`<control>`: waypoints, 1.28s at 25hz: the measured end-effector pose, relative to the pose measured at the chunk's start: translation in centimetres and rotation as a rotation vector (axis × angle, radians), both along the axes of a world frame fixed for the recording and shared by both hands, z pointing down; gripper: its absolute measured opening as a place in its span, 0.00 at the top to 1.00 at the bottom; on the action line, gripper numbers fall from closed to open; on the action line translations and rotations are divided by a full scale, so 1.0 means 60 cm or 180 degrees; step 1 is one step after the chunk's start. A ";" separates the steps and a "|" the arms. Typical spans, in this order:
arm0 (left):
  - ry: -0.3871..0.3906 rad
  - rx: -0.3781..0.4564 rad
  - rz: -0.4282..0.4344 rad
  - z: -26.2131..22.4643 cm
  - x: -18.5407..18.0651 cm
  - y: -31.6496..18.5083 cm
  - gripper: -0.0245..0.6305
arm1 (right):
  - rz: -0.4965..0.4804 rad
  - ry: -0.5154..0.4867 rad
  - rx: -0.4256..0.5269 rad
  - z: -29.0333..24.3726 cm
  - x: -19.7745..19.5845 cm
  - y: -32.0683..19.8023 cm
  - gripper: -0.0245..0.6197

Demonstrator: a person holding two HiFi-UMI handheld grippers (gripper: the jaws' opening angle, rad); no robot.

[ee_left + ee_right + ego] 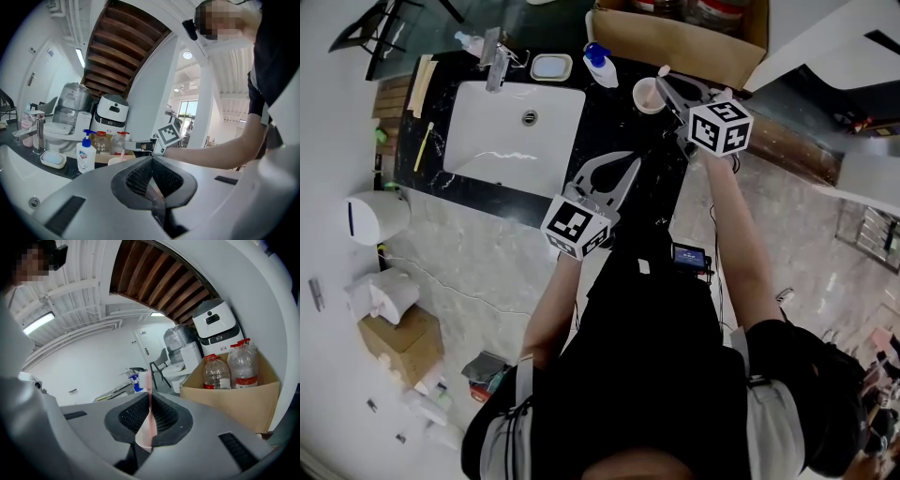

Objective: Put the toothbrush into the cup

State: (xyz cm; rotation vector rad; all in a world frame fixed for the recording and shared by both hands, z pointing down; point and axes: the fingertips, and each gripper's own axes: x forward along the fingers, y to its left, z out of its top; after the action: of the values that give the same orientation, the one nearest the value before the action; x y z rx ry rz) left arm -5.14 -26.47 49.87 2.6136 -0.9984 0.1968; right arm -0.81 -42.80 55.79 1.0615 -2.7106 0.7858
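A pink toothbrush [149,414] stands pinched between the jaws of my right gripper [149,397], which is shut on it. In the head view that gripper [667,84] hangs right beside a pale cup [649,95] on the black counter, and the brush's white end [664,70] shows just past the rim. From the left gripper view the toothbrush [123,152] rises at a tilt over the cup [117,161]; I cannot tell whether its lower end is inside. My left gripper [631,161] is shut and empty, above the counter right of the sink, with its tips [151,158] pointing at the cup.
A white sink [487,131] with a faucet [497,58] fills the counter's left. A soap dish [551,67] and a blue-capped pump bottle [600,67] stand behind it. A cardboard box [234,397] holding water bottles [218,373] sits behind the cup.
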 end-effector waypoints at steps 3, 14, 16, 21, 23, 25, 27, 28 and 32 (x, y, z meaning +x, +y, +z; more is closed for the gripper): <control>-0.0001 0.0000 -0.0012 0.001 0.002 0.000 0.95 | 0.0057 -0.0078 -0.0076 0.013 0.008 -0.006 0.92; 0.0010 0.0014 -0.0030 -0.002 0.007 0.001 0.95 | 0.0311 -0.0572 -0.0501 0.032 0.035 -0.049 0.92; 0.0014 0.0007 -0.0033 0.000 0.007 0.002 0.95 | 0.0366 -0.0590 -0.0528 0.030 0.039 -0.053 0.92; 0.0024 -0.0007 -0.0033 0.004 0.009 0.000 0.95 | 0.0411 -0.0661 -0.0588 0.035 0.044 -0.055 0.92; 0.0022 -0.0010 -0.0029 0.006 0.012 -0.002 0.95 | 0.0407 -0.0674 -0.0591 0.036 0.044 -0.057 0.92; 0.0021 -0.0009 -0.0030 0.006 0.014 -0.003 0.95 | 0.0406 -0.0654 -0.0577 0.035 0.043 -0.058 0.92; 0.0022 -0.0009 -0.0035 0.004 0.015 -0.001 0.95 | 0.0398 -0.0610 -0.0558 0.034 0.042 -0.058 0.92; 0.0023 -0.0010 -0.0039 0.004 0.014 0.000 0.95 | 0.0388 -0.0591 -0.0549 0.034 0.040 -0.057 0.92; 0.0016 -0.0005 -0.0061 0.002 0.010 0.003 0.95 | 0.0350 -0.0566 -0.0537 0.035 0.035 -0.054 0.92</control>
State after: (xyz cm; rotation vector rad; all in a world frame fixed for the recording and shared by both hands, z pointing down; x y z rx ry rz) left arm -4.52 -26.29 49.98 2.6008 -1.0207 0.1862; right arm 1.31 -46.01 57.86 1.1603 -2.6843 1.1568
